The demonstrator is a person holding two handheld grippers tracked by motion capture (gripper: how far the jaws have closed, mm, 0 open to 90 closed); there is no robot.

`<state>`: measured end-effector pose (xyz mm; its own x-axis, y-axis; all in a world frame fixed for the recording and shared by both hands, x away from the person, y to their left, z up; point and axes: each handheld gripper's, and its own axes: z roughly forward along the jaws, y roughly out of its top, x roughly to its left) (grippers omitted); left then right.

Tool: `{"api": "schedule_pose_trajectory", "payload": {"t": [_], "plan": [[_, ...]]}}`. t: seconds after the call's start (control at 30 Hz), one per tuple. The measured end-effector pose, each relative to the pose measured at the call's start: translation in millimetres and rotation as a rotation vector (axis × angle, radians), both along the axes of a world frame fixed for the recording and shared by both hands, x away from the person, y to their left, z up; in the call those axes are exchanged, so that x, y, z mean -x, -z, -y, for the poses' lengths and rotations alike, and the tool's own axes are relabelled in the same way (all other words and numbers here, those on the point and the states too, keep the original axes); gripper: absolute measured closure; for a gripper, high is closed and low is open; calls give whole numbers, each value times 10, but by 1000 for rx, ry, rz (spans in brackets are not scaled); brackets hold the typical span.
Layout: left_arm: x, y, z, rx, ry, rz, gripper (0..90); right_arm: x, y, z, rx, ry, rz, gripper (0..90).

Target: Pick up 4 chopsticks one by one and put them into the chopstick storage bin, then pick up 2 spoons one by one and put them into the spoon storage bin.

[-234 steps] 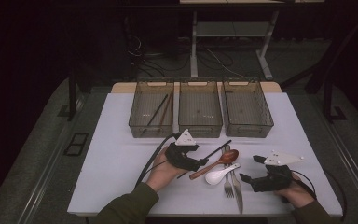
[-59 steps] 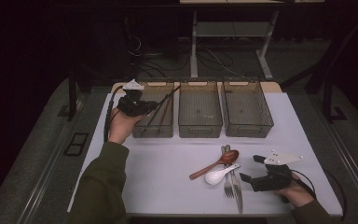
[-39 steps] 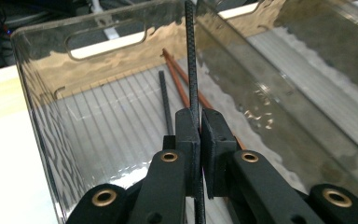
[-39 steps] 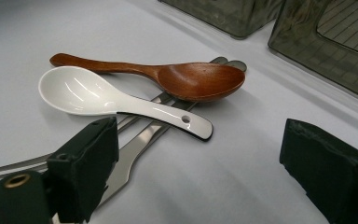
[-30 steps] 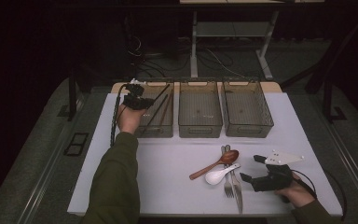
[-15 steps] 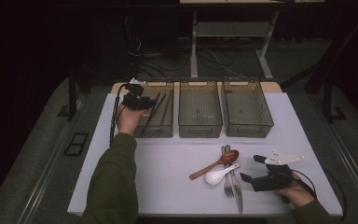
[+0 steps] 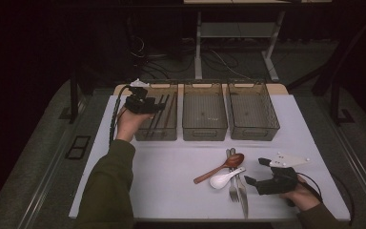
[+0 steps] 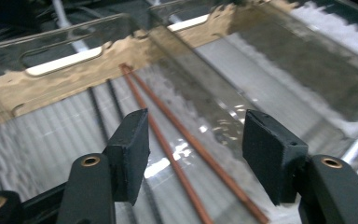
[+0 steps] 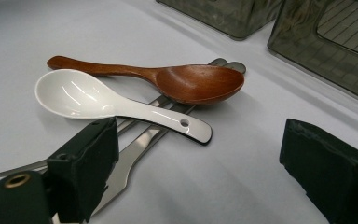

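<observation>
Over the left bin (image 7: 156,125), our left gripper (image 8: 193,156) has just been opening; the brown chopsticks (image 8: 182,140) lie loose beneath its empty jaws.

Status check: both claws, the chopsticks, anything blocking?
Left claw open over left bin, jaws just opened. Brown chopsticks lying in it, released. Right claw open by white spoon. Nothing blocking.

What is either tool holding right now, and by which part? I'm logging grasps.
Nothing: left tool just opened above brown chopsticks in the bin; right tool open.
</observation>
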<state>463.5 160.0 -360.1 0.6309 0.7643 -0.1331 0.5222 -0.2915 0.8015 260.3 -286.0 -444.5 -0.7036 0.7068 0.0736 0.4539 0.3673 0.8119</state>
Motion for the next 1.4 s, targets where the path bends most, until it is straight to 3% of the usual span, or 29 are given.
{"api": "schedule_pose_trajectory", "payload": {"t": [0.07, 0.33, 0.73, 1.4], "plan": [[54, -25, 10, 4, 34, 9, 380, 0, 0, -1, 0, 0, -1, 115], [329, -67, 97, -8, 89, 36, 309, 6, 4, 0, 0, -2, 1, 115], [705, -1, 230, -16, 168, 48, 212, 18, -2, 7, -2, -8, 4, 115], [1323, 374, 200, -3, 205, 52, 39, 30, -14, 9, -11, -12, 12, 115]]}}
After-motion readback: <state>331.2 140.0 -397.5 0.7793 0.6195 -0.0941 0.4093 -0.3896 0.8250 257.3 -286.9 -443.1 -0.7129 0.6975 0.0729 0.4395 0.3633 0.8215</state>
